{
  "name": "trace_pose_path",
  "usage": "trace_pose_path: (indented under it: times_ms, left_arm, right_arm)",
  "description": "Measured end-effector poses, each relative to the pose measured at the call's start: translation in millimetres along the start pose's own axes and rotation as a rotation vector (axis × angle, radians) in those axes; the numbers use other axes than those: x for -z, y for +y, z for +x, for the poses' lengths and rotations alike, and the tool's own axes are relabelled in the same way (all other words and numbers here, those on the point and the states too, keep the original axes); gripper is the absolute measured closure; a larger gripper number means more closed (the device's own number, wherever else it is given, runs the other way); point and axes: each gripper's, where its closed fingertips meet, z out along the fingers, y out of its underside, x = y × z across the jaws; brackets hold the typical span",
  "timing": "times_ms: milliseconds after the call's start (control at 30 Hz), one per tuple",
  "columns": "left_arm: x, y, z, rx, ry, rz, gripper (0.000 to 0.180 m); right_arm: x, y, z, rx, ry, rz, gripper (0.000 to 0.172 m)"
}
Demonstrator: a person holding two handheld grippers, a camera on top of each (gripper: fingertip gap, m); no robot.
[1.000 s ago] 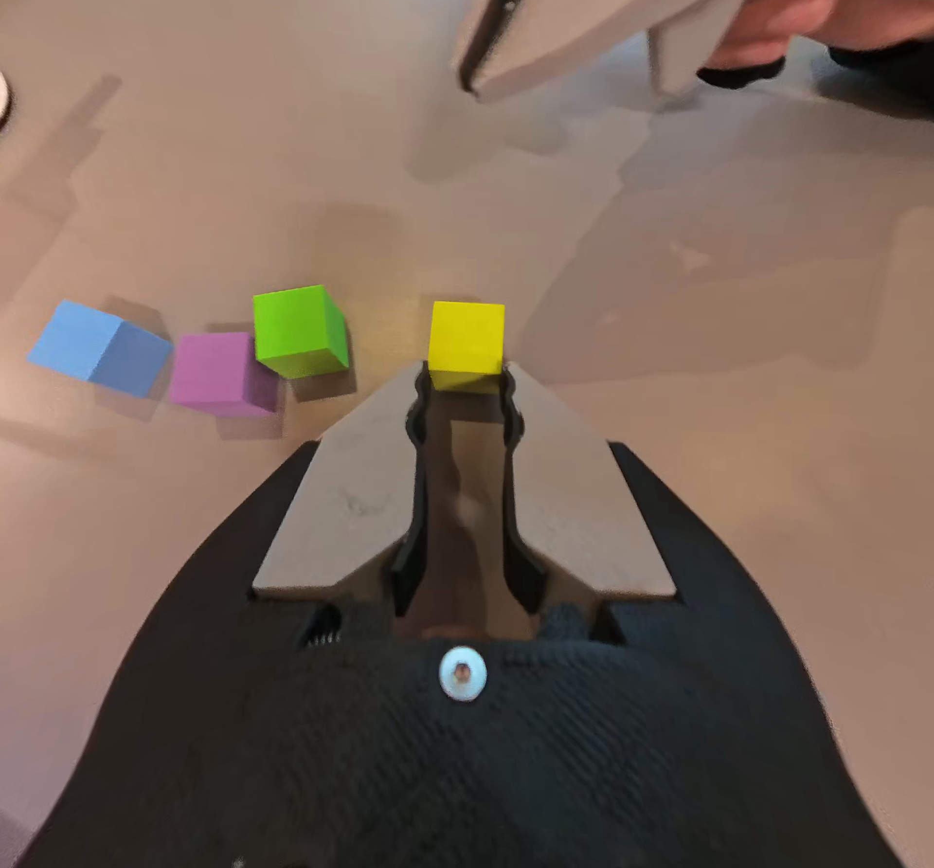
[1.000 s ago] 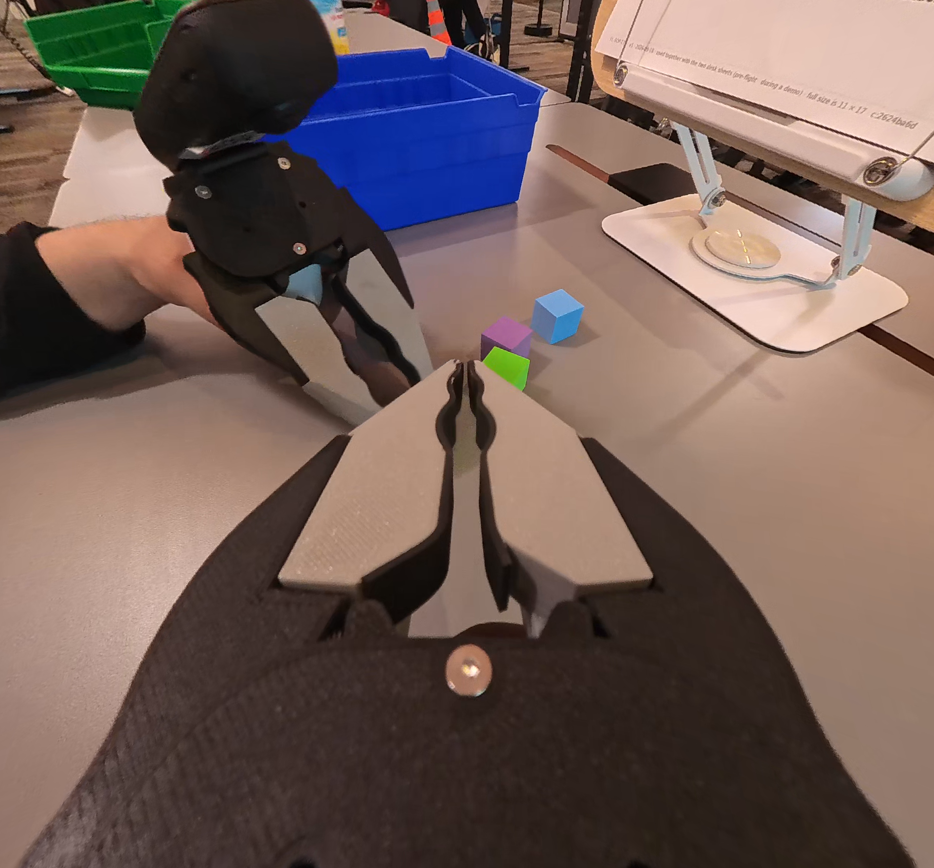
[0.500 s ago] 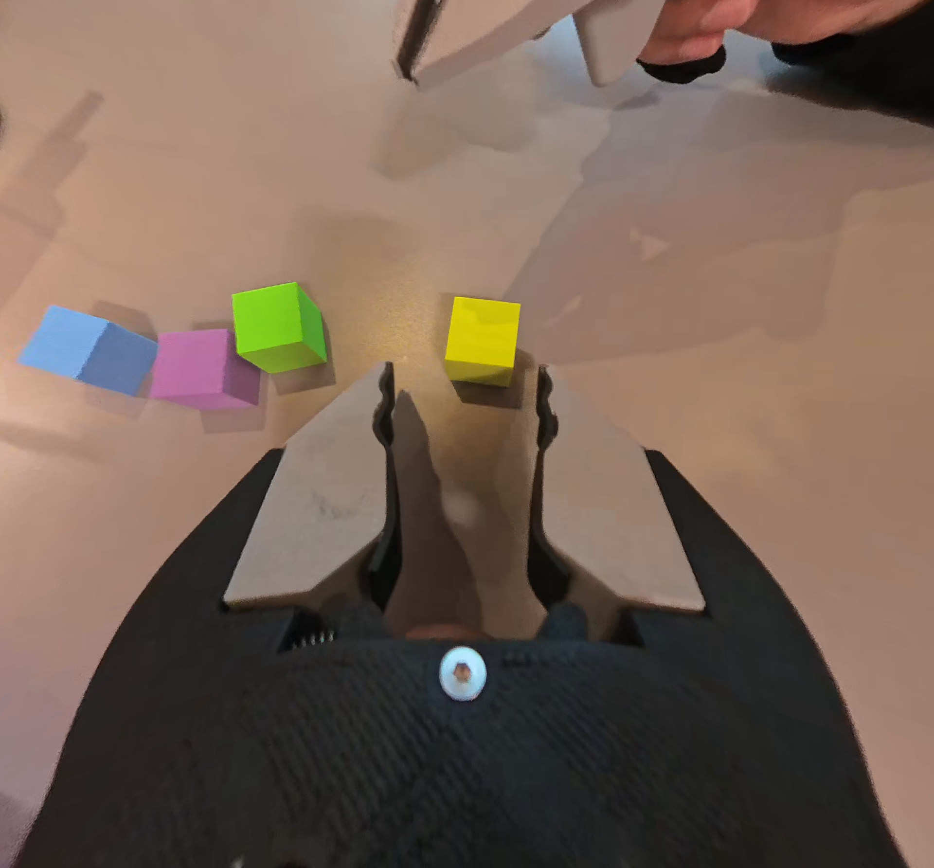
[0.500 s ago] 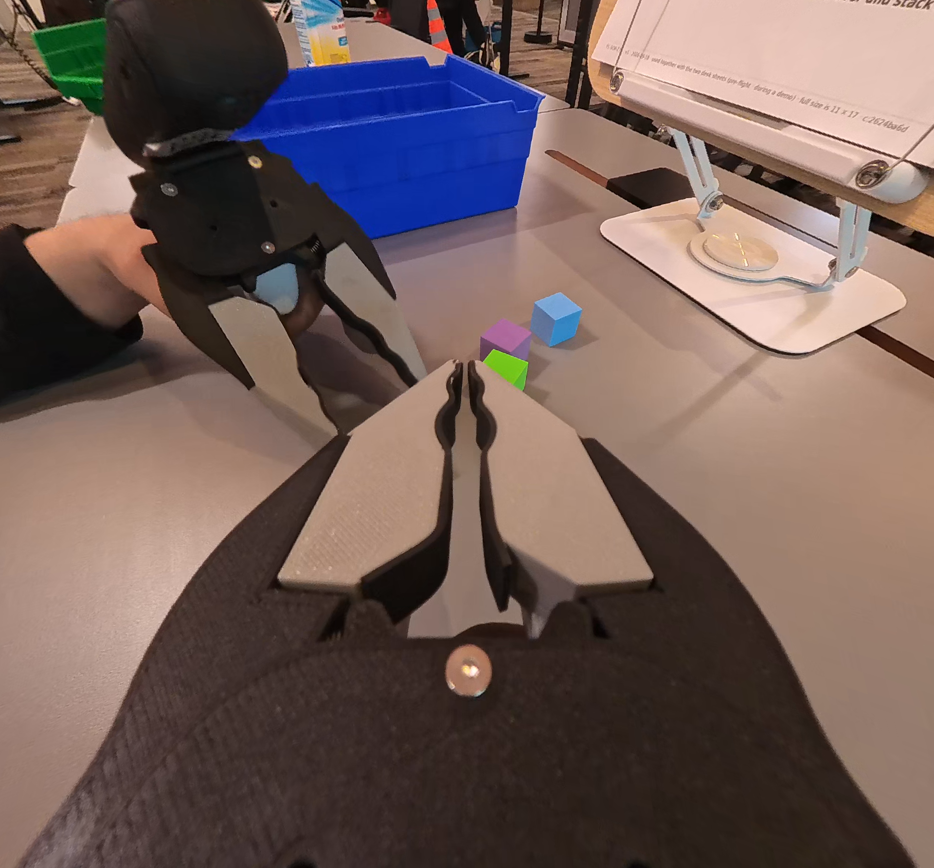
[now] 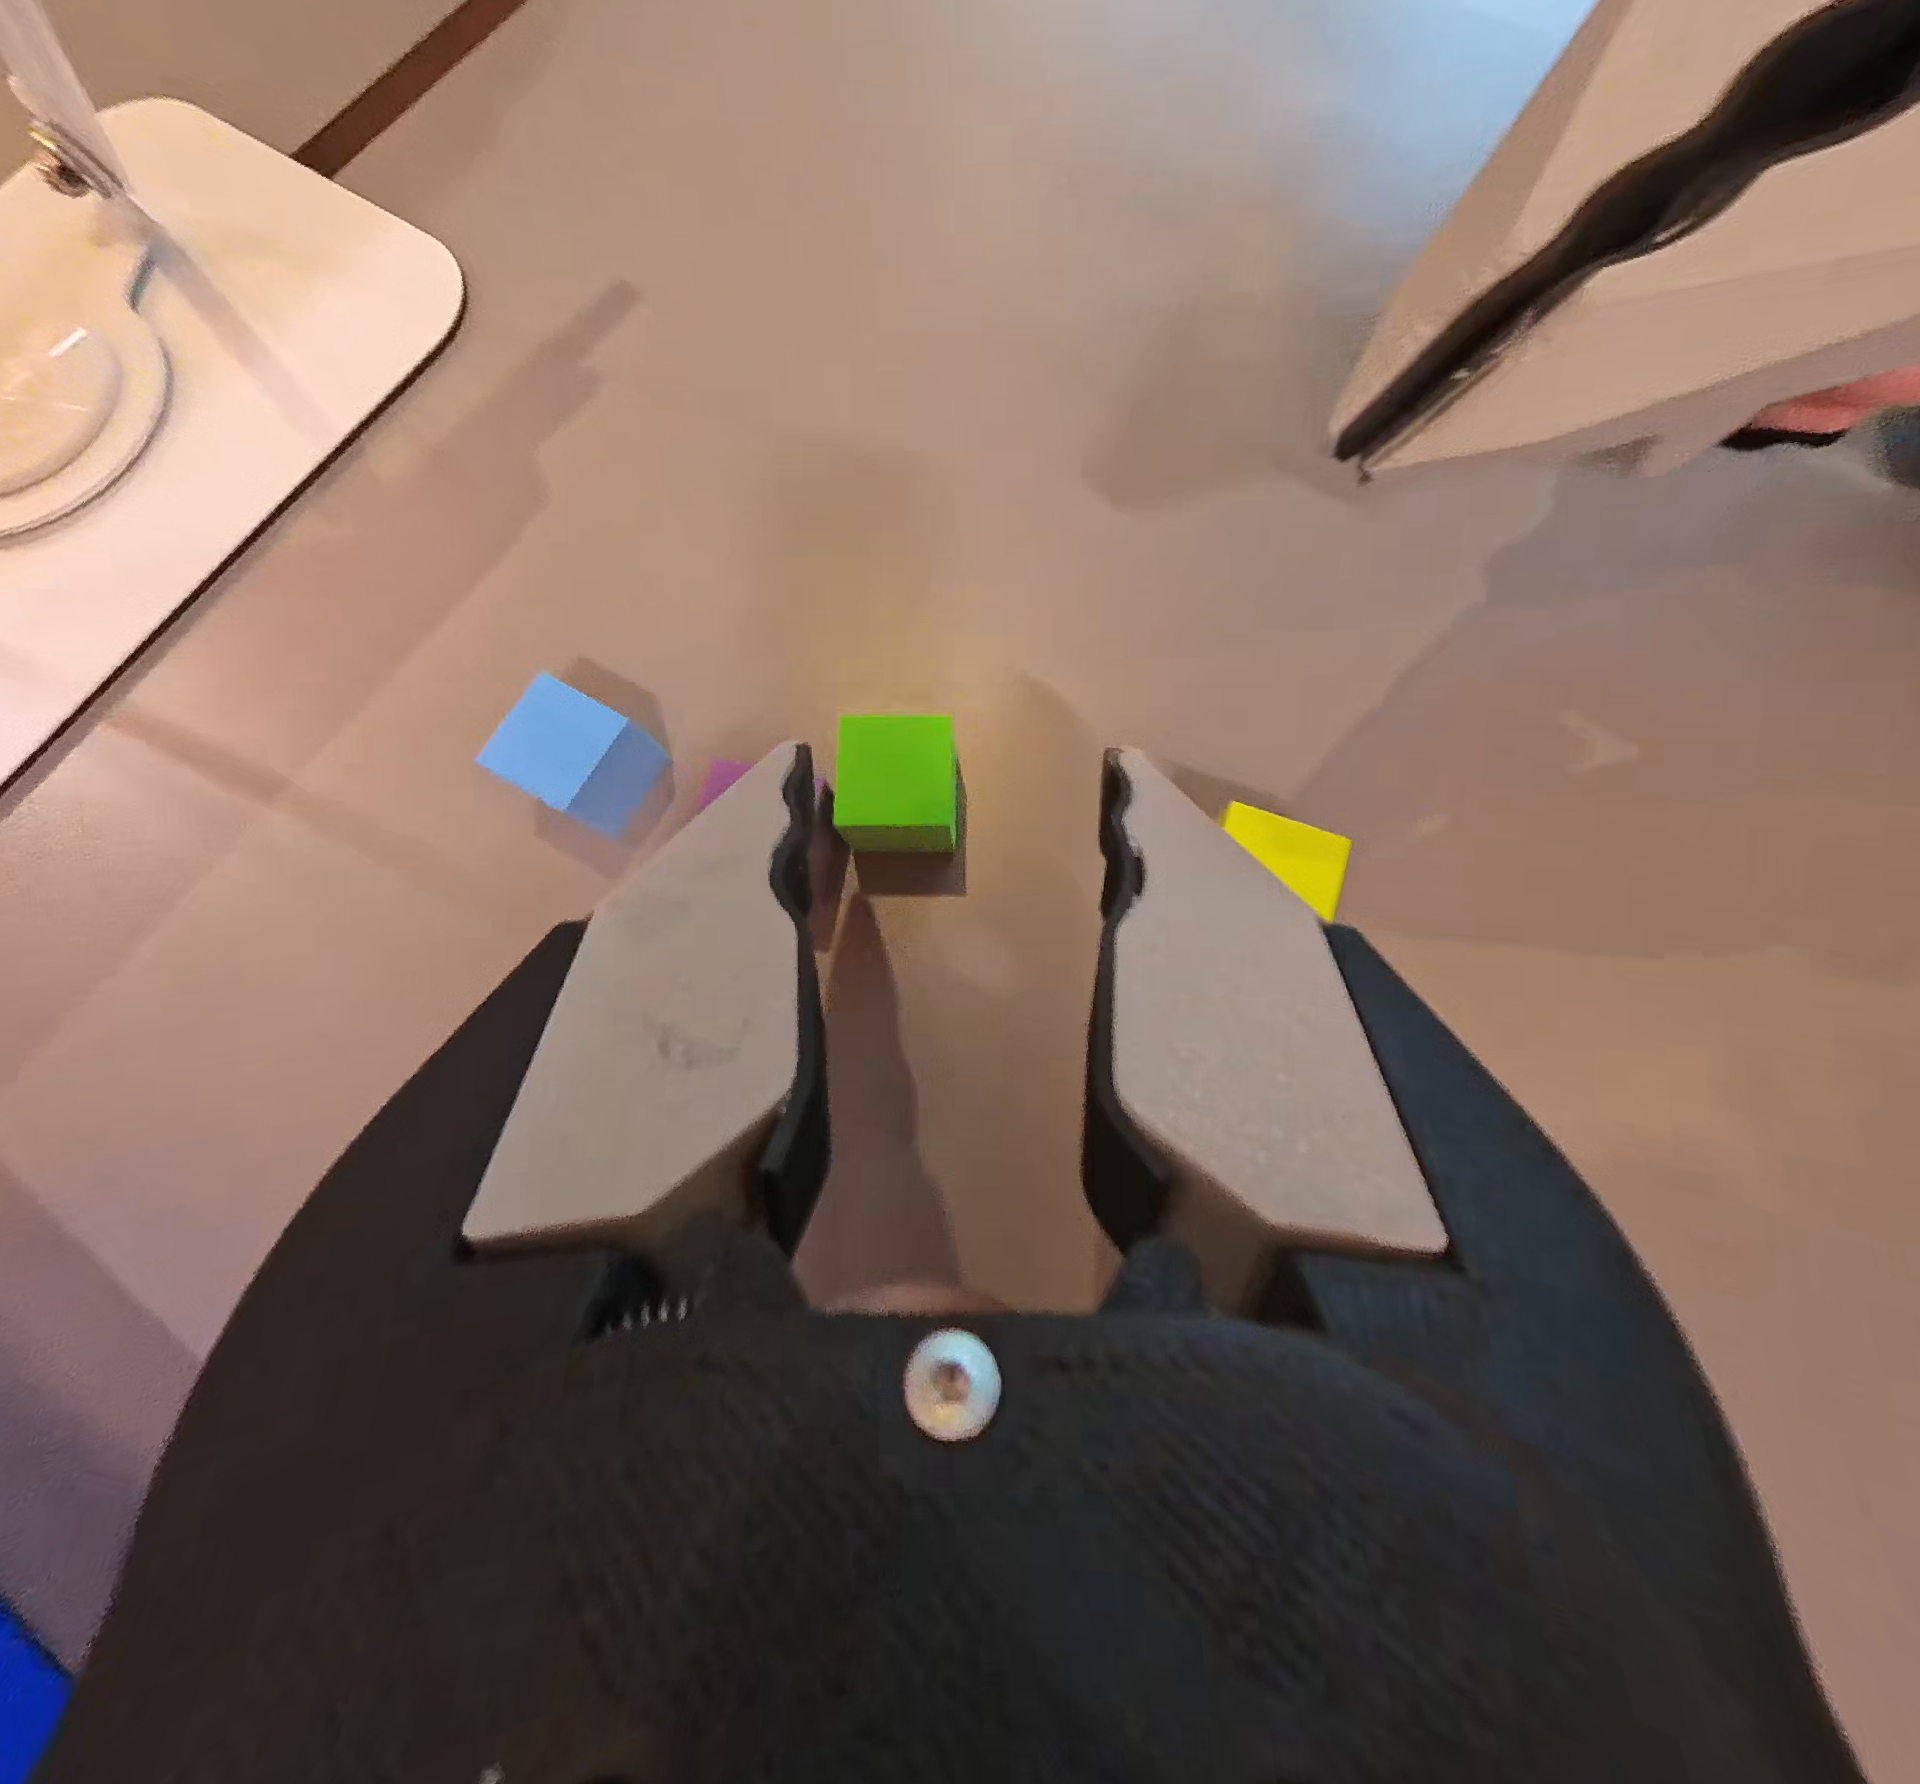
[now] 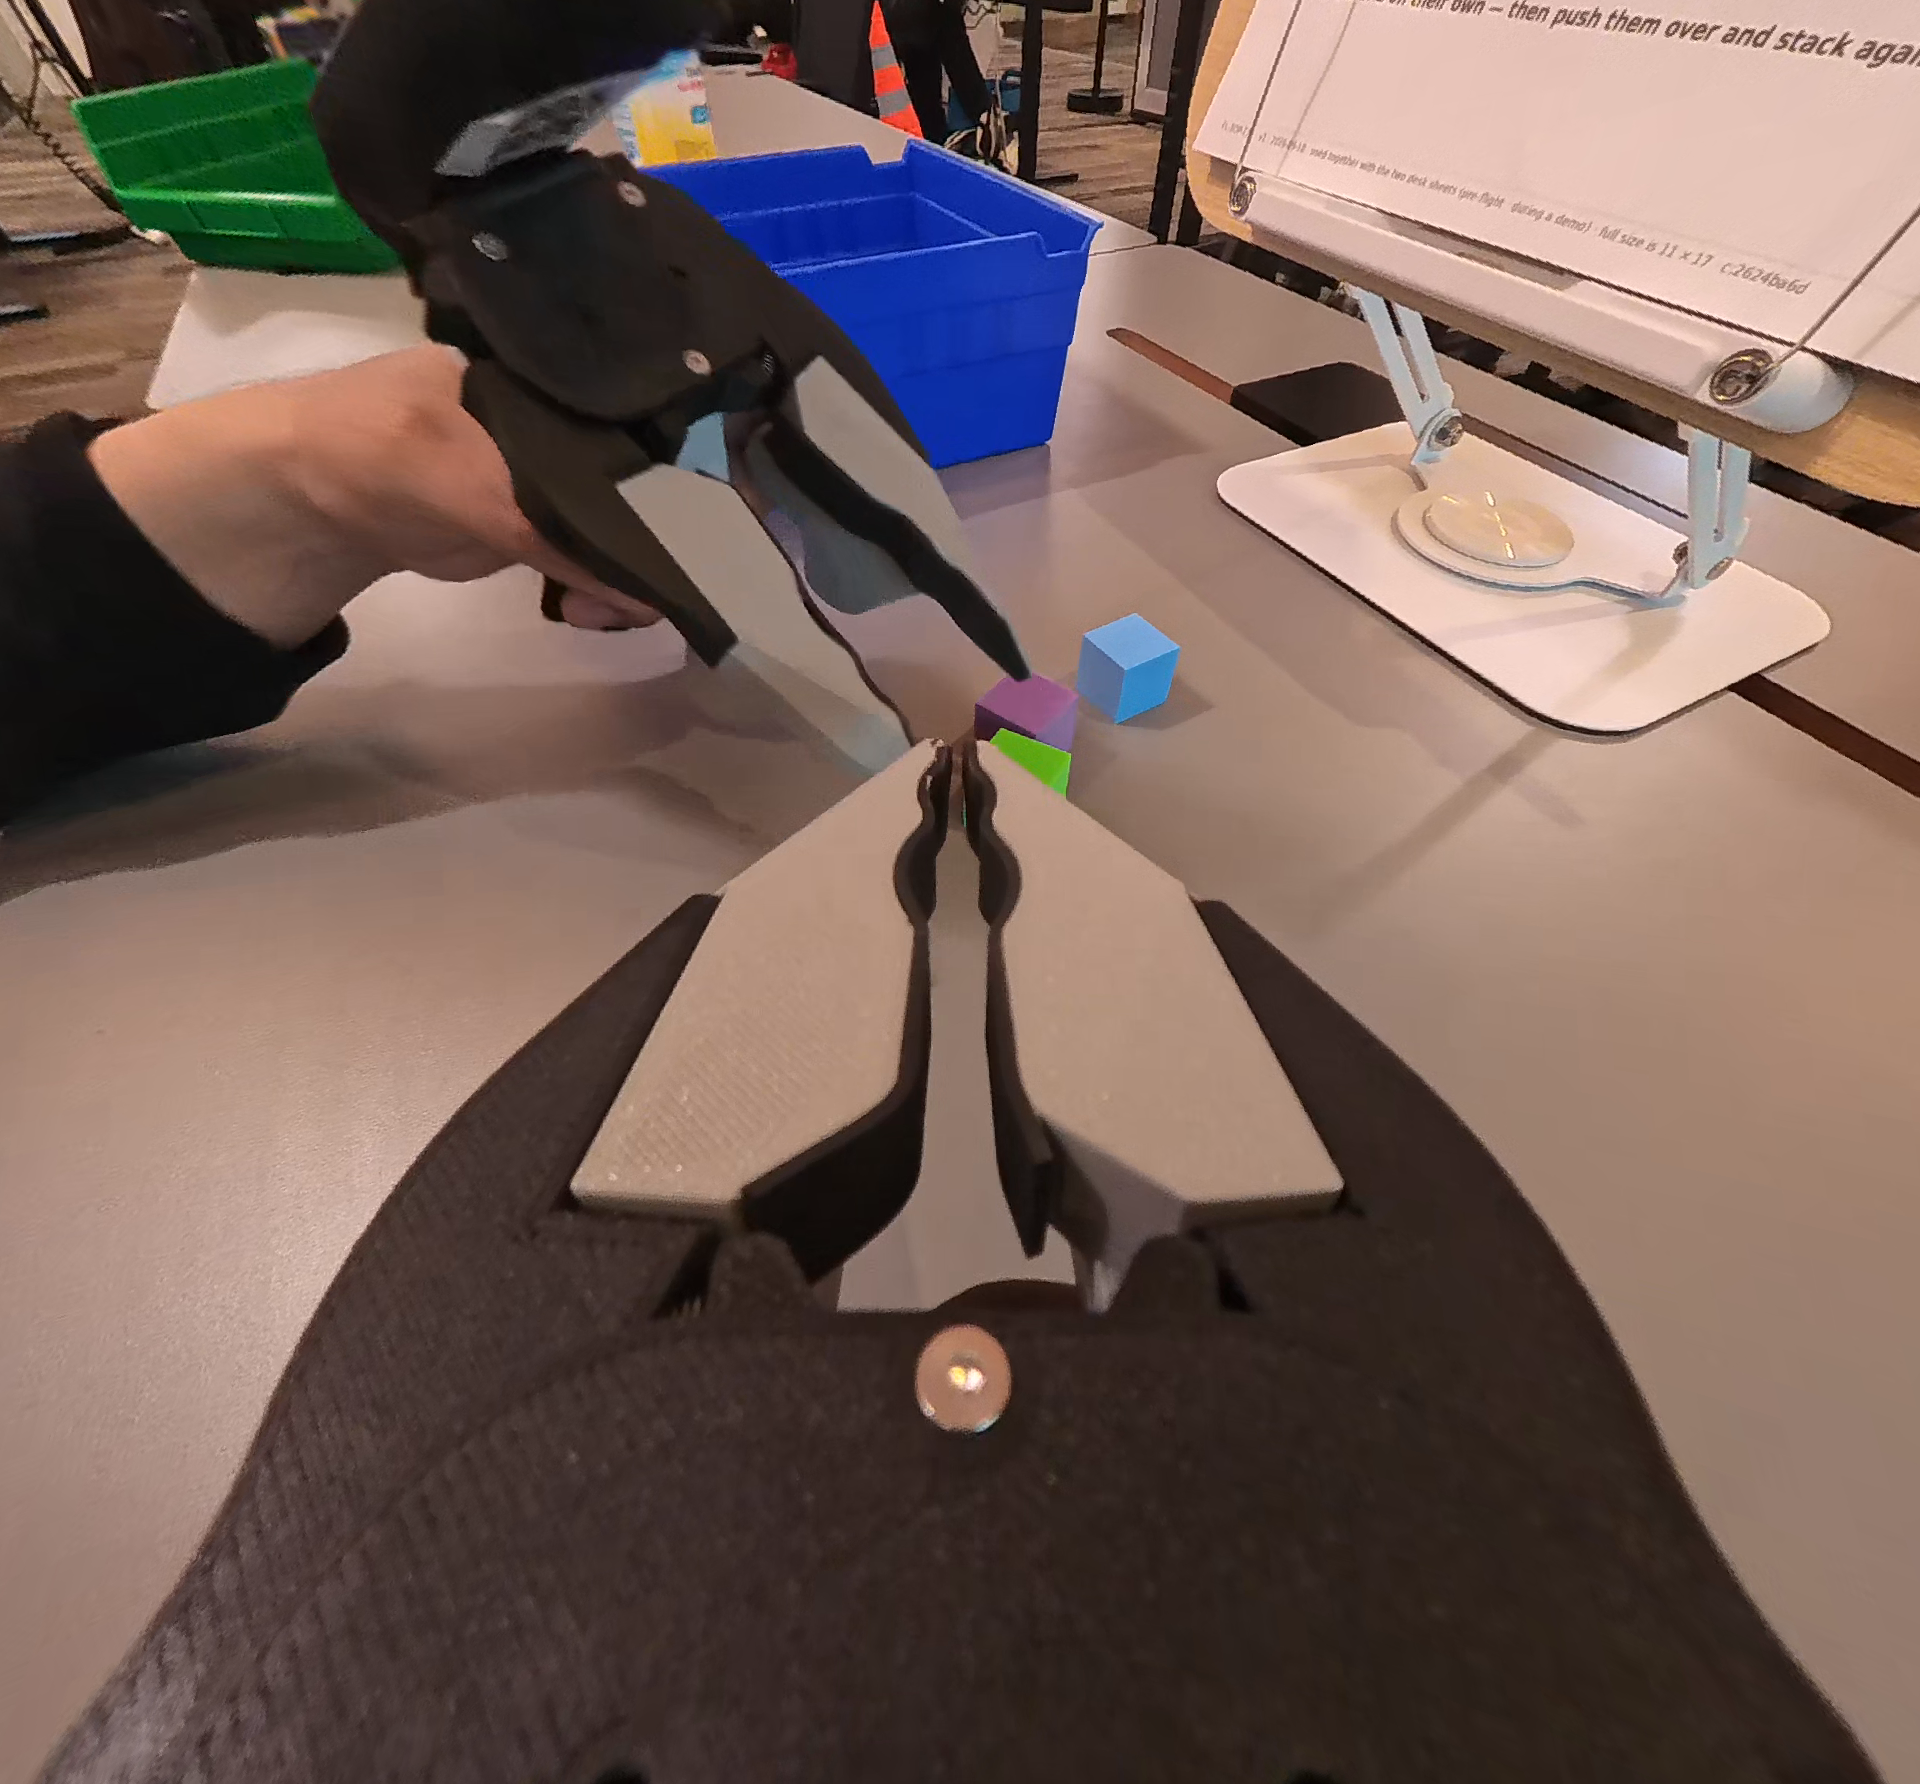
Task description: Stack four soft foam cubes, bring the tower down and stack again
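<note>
Near the middle of the counter, the left tool has swung away from the yellow cube and now lines up on the green cube. A second ago its fingers were narrowed around the yellow cube; they have since spread wide and let it go, and the yellow cube now sits on the counter just outside the right finger. The left tool holds nothing: the green cube stands between the fingers, close to the left one, with a clear gap to the right one.

The purple cube lies just behind the green one, mostly hidden by the left finger in the left wrist view, and the blue cube rests a little farther toward the white stand base at the counter's edge. The right tool has not changed: its fingers are closed together on nothing, held back from the cubes.

All 4 cubes lie singly on the counter, so no tower exists yet. My reading is that the yellow cube has been set as the base and the green one is the next pick.
</note>
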Motion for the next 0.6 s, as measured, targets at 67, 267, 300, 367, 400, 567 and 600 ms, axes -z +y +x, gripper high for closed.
trace_pose_path:
  times_ms: [67,267,300,367,400,567,600]
  left_arm:
    - [-10,2,0,-0.028,-0.001,-0.049,0.127]
    - [-32,19,-7,-0.101,-0.038,-0.184,0.126]
    - [-34,20,-9,-0.102,-0.049,-0.186,0.126]
    - [-36,21,-10,-0.100,-0.057,-0.181,0.126]
    - [-36,22,-10,-0.100,-0.056,-0.180,0.126]
    - [-33,21,-9,-0.127,-0.058,-0.163,0.154]
    - [-32,20,-8,-0.126,-0.058,-0.155,0.154]
  right_arm:
    - [1,-1,1,-0.001,0.001,0.003,0.172]
    - [6,-7,2,-0.008,0.000,0.026,0.172]
    - [7,-7,2,-0.010,-0.001,0.029,0.172]
    - [7,-8,2,-0.012,-0.003,0.032,0.172]
    - [7,-9,1,-0.012,-0.004,0.034,0.172]
    - [6,-8,-1,-0.011,-0.011,0.030,0.172]
    - [6,-8,-1,-0.009,-0.011,0.026,0.172]
